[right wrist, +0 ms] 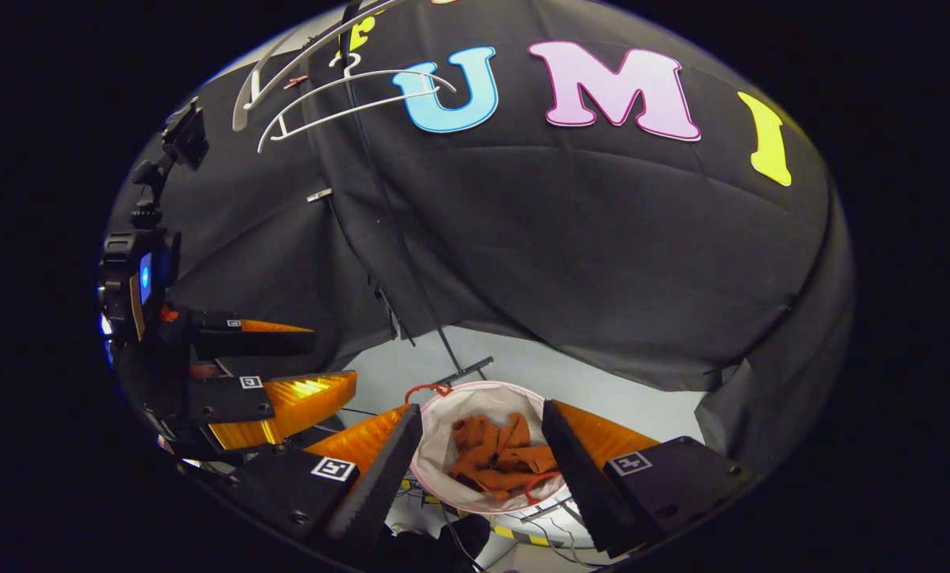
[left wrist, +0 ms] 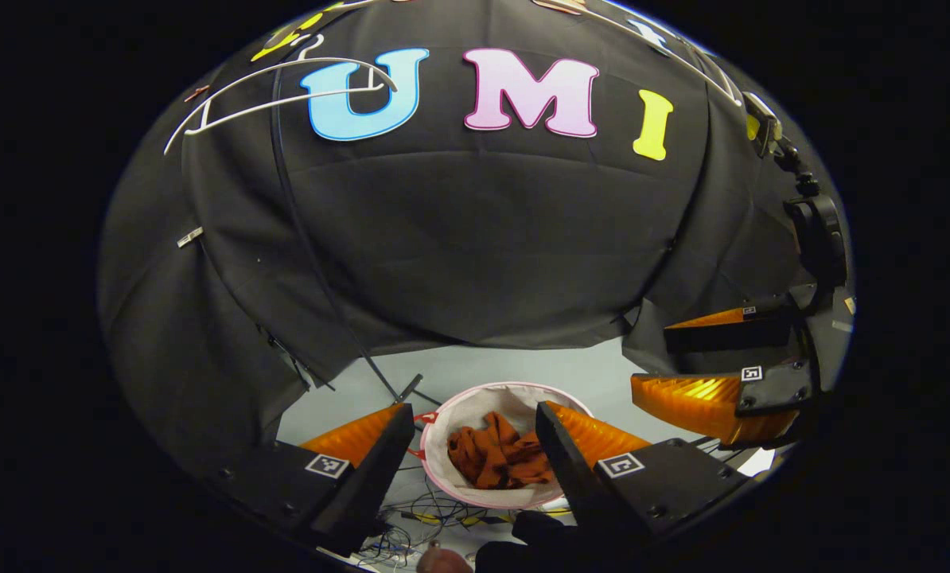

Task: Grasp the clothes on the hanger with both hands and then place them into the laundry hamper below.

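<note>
Left gripper point(left wrist: 471, 446): you hold it high over the hamper with its two fingers spread wide apart and nothing between them. In the right gripper view it shows at the left edge point(right wrist: 300, 362), fingers likewise parted.
Right gripper point(right wrist: 481, 450): your fingers here are also well apart and grip nothing. In the left gripper view it sits at the right side point(left wrist: 682, 362), beside your left one and at about the same height.
Clothes point(left wrist: 499, 458): the orange garment lies crumpled inside the laundry hamper, seen through the gap between your left fingers; the right gripper view shows the same heap point(right wrist: 503, 458) between your right fingers.
Laundry hamper point(left wrist: 443, 418): a round white-lined basket with a pink rim and red handles, standing on the pale floor point(left wrist: 507, 370) below both of your grippers.
Hanger point(left wrist: 284, 91): a bare white hanger hangs up on the booth's dark wall, far above the hamper; it appears upper left in the right gripper view too point(right wrist: 348, 95).
Cables point(left wrist: 435, 509): loose wires lie on the floor just beside the hamper's near side.
</note>
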{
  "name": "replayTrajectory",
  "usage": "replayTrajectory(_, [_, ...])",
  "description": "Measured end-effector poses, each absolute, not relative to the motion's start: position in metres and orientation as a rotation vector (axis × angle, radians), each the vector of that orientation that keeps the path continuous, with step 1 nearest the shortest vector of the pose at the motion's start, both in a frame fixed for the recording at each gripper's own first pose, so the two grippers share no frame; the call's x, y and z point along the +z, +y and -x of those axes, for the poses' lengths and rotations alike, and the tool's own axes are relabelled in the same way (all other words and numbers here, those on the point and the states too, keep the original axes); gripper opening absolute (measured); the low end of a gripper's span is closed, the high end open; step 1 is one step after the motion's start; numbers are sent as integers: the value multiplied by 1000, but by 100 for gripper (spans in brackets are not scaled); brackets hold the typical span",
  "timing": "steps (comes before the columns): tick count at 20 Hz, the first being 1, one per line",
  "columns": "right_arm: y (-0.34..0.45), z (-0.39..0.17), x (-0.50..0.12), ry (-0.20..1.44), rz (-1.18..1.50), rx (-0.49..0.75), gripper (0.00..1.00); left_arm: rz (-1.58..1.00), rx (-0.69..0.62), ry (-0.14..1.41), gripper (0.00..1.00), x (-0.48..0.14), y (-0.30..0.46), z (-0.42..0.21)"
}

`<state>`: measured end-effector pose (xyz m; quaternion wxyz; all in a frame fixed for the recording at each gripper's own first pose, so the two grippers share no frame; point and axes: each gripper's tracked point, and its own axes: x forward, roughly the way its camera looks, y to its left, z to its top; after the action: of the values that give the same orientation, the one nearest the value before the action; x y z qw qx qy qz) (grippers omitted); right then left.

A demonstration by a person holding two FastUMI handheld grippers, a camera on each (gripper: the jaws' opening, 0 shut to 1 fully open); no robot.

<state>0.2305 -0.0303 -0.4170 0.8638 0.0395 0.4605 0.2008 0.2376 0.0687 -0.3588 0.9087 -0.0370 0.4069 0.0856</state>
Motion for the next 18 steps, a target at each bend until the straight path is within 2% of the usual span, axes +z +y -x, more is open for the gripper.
replayTrajectory(12, [-16, -233, -396, 919, -90, 448, 99, 104, 149, 756, 97, -339, 63, -231])
replayTrajectory(18, [-10, -219, -367, 853, -100, 422, 99, 109, 166, 661, 97, -301, 67, -214])
